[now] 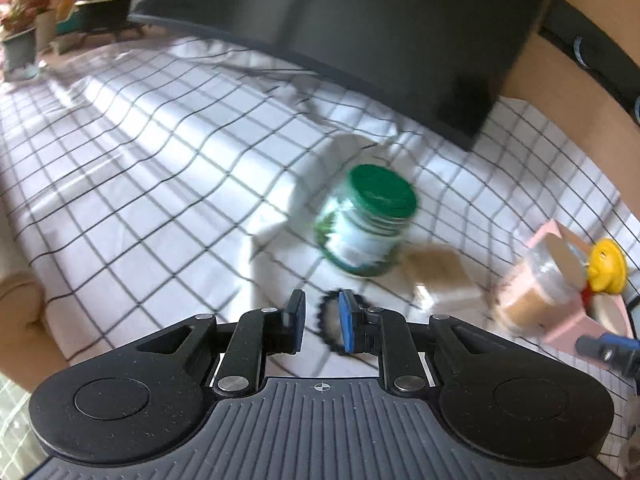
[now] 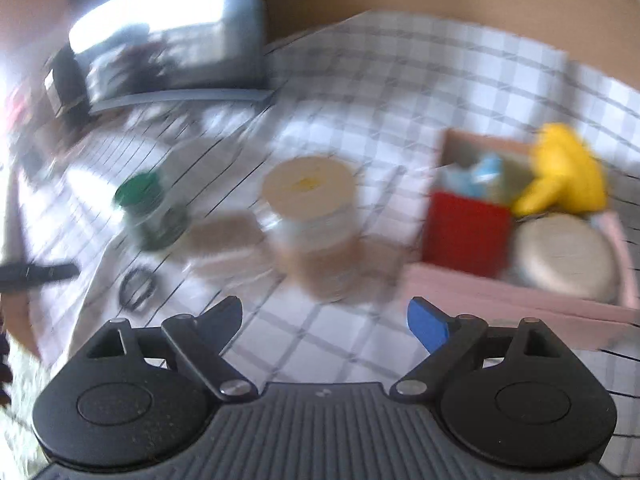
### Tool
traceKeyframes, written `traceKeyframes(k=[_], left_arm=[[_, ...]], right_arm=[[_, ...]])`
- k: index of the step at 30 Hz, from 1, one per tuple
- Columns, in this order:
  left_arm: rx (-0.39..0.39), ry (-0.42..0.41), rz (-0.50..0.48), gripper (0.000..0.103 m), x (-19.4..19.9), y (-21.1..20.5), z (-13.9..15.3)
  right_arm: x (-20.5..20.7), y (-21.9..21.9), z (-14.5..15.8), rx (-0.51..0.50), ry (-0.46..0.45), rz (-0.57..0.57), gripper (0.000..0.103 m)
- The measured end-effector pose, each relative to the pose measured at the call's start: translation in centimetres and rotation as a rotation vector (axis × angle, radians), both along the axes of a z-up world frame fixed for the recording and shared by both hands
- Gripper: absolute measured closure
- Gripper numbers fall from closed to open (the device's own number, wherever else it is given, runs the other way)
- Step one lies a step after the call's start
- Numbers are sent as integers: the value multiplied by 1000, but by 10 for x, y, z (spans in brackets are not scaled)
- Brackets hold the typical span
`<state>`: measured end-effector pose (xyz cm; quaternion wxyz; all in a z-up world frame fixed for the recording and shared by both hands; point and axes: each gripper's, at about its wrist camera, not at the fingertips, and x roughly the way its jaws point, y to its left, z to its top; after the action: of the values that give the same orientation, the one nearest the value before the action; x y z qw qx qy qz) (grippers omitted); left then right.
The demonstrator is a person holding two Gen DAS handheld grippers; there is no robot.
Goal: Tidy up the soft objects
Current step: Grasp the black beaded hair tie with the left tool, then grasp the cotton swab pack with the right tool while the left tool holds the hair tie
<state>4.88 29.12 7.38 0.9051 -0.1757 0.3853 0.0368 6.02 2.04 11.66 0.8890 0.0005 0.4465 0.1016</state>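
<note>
The left gripper (image 1: pixel 322 320) is nearly together around a black bumpy hair ring (image 1: pixel 329 326). Only the right view shows the wide-apart right gripper (image 2: pixel 324 320) and a red box (image 2: pixel 464 234) inside the pink cardboard box (image 2: pixel 520 296).

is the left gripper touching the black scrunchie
Cannot tell. In the left wrist view the left gripper frames the black scrunchie, partly hidden behind one finger.

Black scrunchie (image 1: pixel 329 322) flat on cloth (ridged).

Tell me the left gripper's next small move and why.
Probably ease the left gripper forward and down over the black hair tie, then close. Its jaws stand slightly apart with the tie lying on the checked cloth just beyond the fingertips, apparently not yet pinched.
</note>
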Motion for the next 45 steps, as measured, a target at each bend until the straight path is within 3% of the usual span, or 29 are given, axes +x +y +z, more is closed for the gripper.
traceKeyframes(k=[7,12,15,19,24,37,45], left_arm=[[15,30,-45,83,13,-4,-18],[39,61,-73,83,29,-13,-32],[64,88,-90,83,37,-19,-39],[77,122,-111,83,41,-27,-46],[123,104,-146,82,42,-35,-48],[92,62,-180,83,38,-28,-52],[112,41,-159,93,31,-29,-54]], right_arm=[[10,40,-42,-40,217,132,13],[12,40,-54,-42,287,99,12],[10,40,-55,-40,285,88,11],[9,43,-58,-42,290,94,0],[9,45,-59,-49,289,94,0],[10,49,-61,-68,283,81,0],[7,54,-63,-104,257,128,0]])
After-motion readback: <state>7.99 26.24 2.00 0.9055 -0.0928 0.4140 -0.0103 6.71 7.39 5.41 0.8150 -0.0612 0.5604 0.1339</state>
